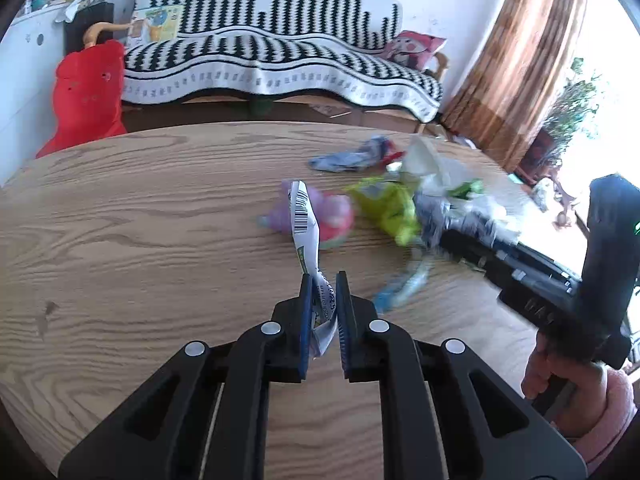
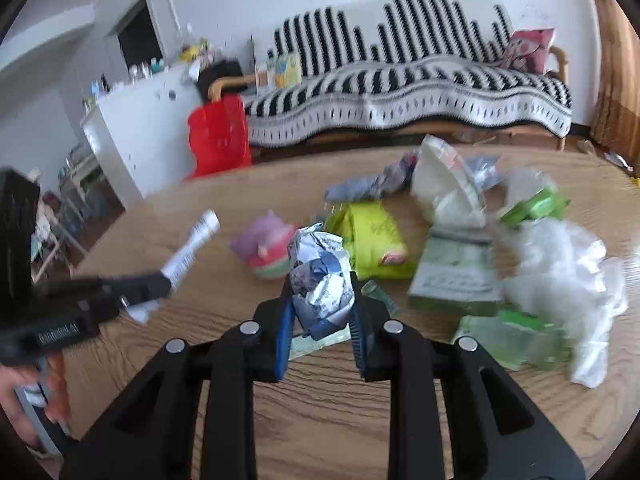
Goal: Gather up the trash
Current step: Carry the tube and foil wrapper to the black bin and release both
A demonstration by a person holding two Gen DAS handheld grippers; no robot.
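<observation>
Left claw [image 1: 325, 280] clenched on white paper strip [image 1: 306, 220], barcode printed, small text unreadable. Right claw [image 2: 320, 280] grasping crumpled white-blue wrapper ball [image 2: 320, 276]. Yellow-green plastic packet [image 2: 372, 240] just beyond, lettering blurred.

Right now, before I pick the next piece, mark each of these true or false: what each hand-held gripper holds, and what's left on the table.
1. The left hand-held gripper is shut on a white wrapper with a barcode. True.
2. The right hand-held gripper is empty. False: it is shut on a crumpled blue-and-white wrapper.
3. A yellow-green packet lies on the wooden table. True.
4. The table has been cleared of trash. False: packets and clear plastic remain on it.
5. The pink-and-purple plush toy sits on the sofa. False: it lies on the table.
</observation>
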